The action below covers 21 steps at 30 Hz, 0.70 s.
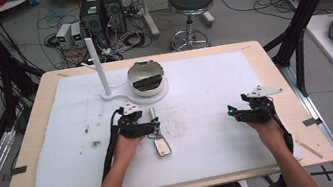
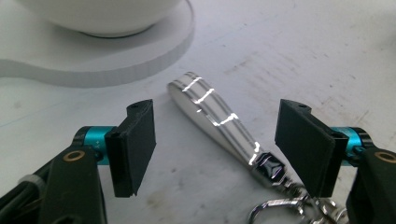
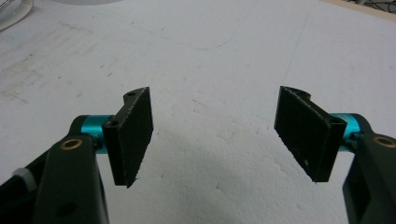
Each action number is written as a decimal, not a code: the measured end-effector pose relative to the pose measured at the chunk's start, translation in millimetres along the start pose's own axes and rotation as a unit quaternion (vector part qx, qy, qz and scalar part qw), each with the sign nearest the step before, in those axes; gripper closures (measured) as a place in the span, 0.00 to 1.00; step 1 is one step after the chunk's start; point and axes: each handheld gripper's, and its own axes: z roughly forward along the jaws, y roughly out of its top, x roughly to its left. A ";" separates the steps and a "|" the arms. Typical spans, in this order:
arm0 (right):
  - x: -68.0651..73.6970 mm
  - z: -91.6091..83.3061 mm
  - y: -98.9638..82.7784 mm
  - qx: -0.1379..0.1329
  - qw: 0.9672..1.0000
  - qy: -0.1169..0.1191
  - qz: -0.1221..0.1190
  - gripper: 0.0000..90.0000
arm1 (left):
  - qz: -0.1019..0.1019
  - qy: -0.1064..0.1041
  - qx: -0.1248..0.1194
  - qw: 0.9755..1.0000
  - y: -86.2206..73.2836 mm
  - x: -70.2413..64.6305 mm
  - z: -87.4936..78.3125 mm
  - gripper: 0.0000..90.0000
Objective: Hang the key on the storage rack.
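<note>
Nearest the person, a key fob (image 1: 162, 147) lies flat on the white foam sheet (image 1: 222, 135) that covers the counter (image 1: 271, 64), joined by a metal ring to a shiny silver strap (image 2: 219, 126) that points away toward the bowl. The left tool (image 1: 155, 123) rests on the sheet with its jaws wide; the strap lies between them, and neither pad touches it. Well apart to the right, the right tool (image 1: 232, 111) sits low over bare foam, its jaws also wide with nothing between them. Farther off, a white bowl (image 1: 148, 77) with something dark inside stands on a flat white base (image 1: 119, 95), beside an upright white post (image 1: 98, 66).
</note>
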 end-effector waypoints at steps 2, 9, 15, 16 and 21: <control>-0.4 -1.3 -0.6 -0.001 1.000 0.000 0.002 0.32 | 0.012 0.018 0.019 1.000 1.4 -7.4 6.8 0.32; -1.3 -5.5 -1.2 -0.008 1.000 -0.001 0.008 0.32 | 0.029 0.052 0.050 0.997 1.9 -18.0 16.5 0.55; -0.6 -6.7 -2.4 -0.011 1.000 0.003 0.008 0.32 | 0.056 0.024 0.045 0.997 1.2 -17.6 15.5 0.74; -0.6 -7.1 -2.5 -0.010 1.000 0.004 0.007 0.32 | 0.059 0.015 0.047 0.997 1.4 -16.0 14.7 0.76; 0.0 -9.1 -3.2 -0.011 1.000 0.005 0.009 0.32 | 0.062 -0.019 0.057 0.996 0.9 -6.1 7.7 0.83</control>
